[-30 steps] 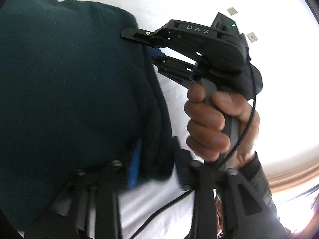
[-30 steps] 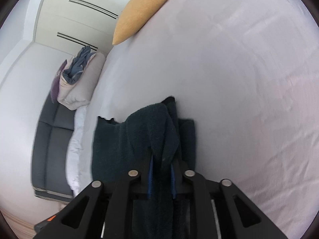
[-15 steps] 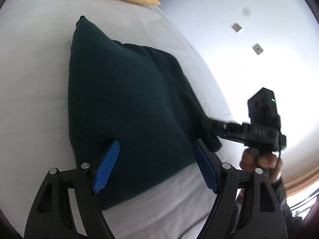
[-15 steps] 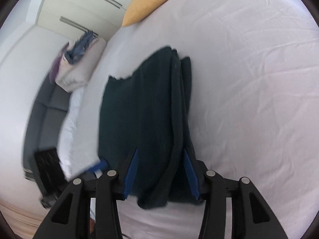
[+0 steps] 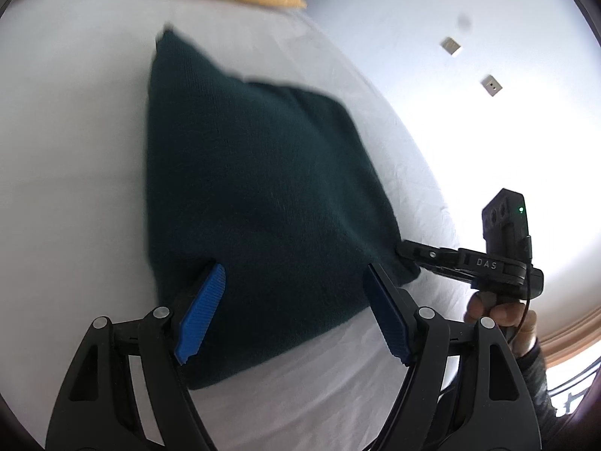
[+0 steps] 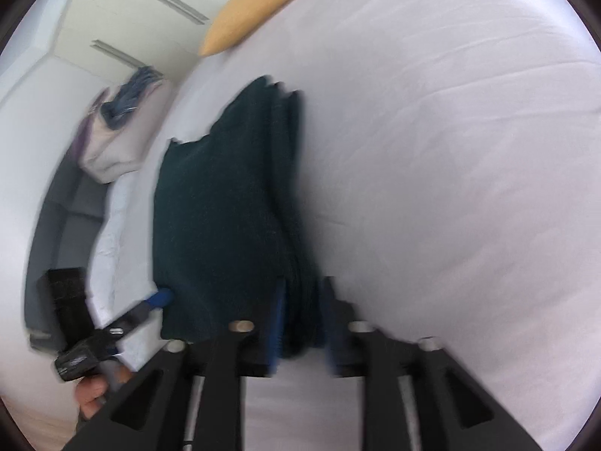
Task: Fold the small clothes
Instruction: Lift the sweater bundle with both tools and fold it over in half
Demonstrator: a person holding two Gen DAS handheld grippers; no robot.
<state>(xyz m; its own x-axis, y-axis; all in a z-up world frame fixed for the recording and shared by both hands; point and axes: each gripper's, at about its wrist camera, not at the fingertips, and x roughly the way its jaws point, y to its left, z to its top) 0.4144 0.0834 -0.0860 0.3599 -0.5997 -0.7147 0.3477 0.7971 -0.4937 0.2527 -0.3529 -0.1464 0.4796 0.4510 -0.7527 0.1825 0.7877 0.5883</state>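
We saw the white bed sheet (image 5: 75,150) filling most of both views, lightly creased and otherwise bare around the work. On it lay the dark green knit garment (image 5: 255,195), already doubled into a thick, roughly rectangular bundle. In the right wrist view its stacked layers showed as parallel edges along the side away from the room (image 6: 289,188). A yellow pillow (image 6: 255,11) sat at the far end of the bed, well apart from the garment, and a heap of pale bedding with a blue cloth on top (image 6: 120,127) rested beside the mattress.

Our left gripper (image 5: 293,315) stood wide over the near edge of the bundle. Its blue pads (image 5: 201,315) were clear of the fabric, and nothing was pinched between them. Our right gripper (image 6: 300,319) was at the bundle's near corner with its jaws closing. The layered edge sat between the blue pads. The picture was too blurred to say whether they pressed on the cloth, so we counted it as not gripped. From the left wrist view the same tool reached in from the right with its tip at the corner of the garment (image 5: 405,259).

We judged the main folds done, since the piece lay compact with its layers stacked. What seemed left was at most one more fold or a tidying of that thick edge, then setting it aside. We saw no other small clothes waiting on the sheet.
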